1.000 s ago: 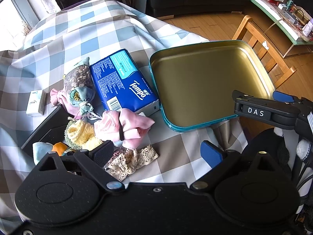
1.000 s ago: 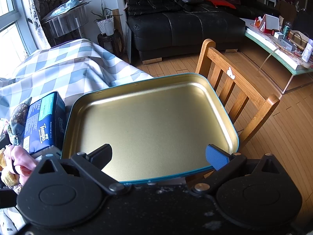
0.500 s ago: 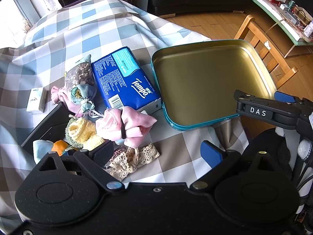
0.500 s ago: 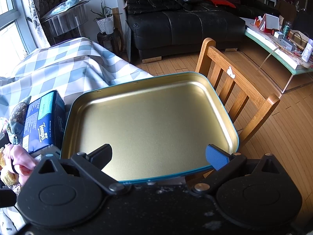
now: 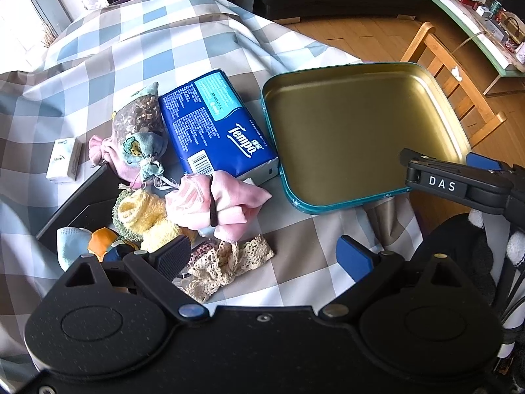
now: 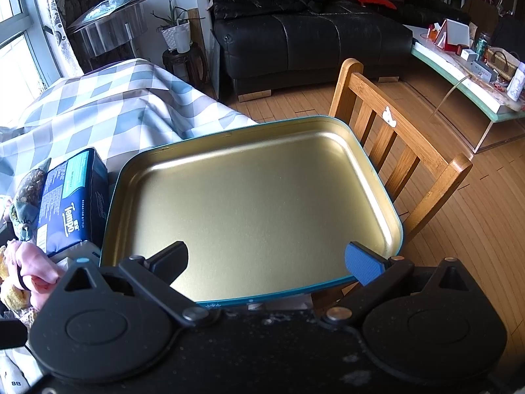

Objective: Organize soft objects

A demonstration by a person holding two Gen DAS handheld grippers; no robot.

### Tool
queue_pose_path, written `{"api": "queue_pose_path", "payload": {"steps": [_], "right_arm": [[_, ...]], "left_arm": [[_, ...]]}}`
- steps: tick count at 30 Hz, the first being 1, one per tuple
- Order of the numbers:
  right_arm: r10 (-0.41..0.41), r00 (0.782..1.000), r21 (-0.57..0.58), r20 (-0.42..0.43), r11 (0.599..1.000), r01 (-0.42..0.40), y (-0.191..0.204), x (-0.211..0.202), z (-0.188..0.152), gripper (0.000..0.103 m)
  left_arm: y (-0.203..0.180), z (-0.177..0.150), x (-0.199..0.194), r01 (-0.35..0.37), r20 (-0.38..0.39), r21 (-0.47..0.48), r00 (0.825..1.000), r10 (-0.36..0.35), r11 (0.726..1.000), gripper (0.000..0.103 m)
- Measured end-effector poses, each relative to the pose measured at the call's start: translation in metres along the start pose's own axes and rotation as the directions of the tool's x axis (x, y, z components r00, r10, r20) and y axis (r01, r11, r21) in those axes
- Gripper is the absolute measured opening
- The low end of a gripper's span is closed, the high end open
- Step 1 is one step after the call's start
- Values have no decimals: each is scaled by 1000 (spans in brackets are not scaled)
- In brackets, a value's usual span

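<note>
A pile of soft things lies on the checked tablecloth: a pink cloth bundle (image 5: pixel 223 202), a yellow knit piece (image 5: pixel 144 216), a cream lace piece (image 5: pixel 226 262), a printed sachet (image 5: pixel 141 131) and a blue Tempo tissue pack (image 5: pixel 216 124). A gold metal tray with teal rim (image 5: pixel 344 203) lies to their right, empty; it also fills the right wrist view (image 6: pixel 108 229). My left gripper (image 5: pixel 262 256) is open above the lace piece. My right gripper (image 6: pixel 265 262) is open over the tray's near edge; it also shows in the left wrist view (image 5: pixel 449 177).
A small white box (image 5: pixel 62 161) lies at the left. A black flat object (image 5: pixel 82 203) lies under the pile. A wooden chair (image 6: pixel 393 151) stands beyond the tray at the table's edge. A black sofa (image 6: pixel 311 39) is farther back.
The left wrist view has shifted slightly, so the pile and tray sit a little farther right and lower. The right gripper has barely moved. Both stay open.
</note>
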State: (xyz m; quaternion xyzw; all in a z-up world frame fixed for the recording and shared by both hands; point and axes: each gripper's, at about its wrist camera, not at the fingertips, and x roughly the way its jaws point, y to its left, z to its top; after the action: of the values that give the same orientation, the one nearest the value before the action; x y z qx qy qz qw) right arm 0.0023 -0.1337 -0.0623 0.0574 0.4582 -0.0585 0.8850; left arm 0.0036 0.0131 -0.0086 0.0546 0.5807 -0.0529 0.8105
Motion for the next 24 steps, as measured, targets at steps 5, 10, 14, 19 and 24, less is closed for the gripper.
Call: {"api": "queue_pose_path", "payload": {"steps": [5,10,14,19,24], "right_arm": [[2,1000,2,-3,1000,-2,0,1,0,102],[2,1000,4,-7,1000,-2,0,1,0,103],[4,1000,4,-10,1000,-4,0,1,0,103],[1,1000,-4,-17,1000,-1,1,2,0,102],[-10,1000,-21,-24,1000,9,4,1,1,102]], "left_arm": [[0,0,0,-1,1,1,1000,1,1000,92],[3,1,1,-4,-5,-5,1000,4,1000,92],[4,1,2,-9,-7,-6,1000,9,1000,92],[8,1,3,-10,-12,-13,1000,10,1000,92],[16,0,3,-19,-13,-24,1000,19,1000,92]]}}
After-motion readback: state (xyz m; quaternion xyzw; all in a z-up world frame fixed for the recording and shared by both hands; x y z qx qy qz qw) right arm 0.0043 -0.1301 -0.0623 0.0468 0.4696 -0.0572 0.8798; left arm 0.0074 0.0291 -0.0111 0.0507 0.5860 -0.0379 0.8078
